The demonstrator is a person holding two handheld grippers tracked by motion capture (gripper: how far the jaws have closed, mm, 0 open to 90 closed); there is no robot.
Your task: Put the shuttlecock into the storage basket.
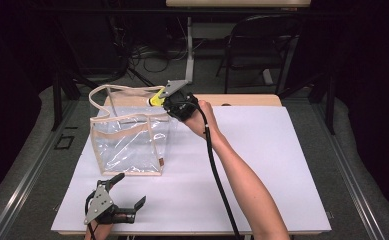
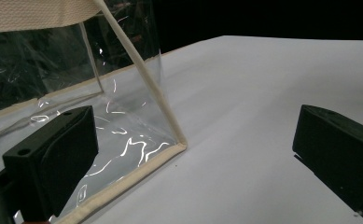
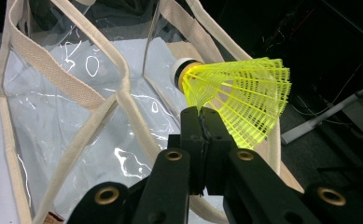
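Shuttlecock (image 3: 237, 95) hanging over the bag's (image 1: 127, 145) open top.
The right hand-held gripper (image 3: 201, 116) is pinching its yellow skirt edge; its long axis is lying roughly level, cork toward the bag. The left hand-held gripper (image 1: 127, 192) is resting spread on the worktop (image 1: 262, 165).

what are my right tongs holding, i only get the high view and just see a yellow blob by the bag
Observer: A yellow shuttlecock. The right tongs are shut on the edge of its mesh skirt, white cork end pointing toward the clear bag.
Operator: is it over the bag opening yet
Observer: In the right gripper view it sits at the bag's top rim, beside the cream handles; I cannot tell if it is fully over the opening.
Operator: and the left tongs, touching the bag?
Observer: The left tongs are open with nothing between them. One jaw stands in front of the bag's lower corner; contact is unclear.
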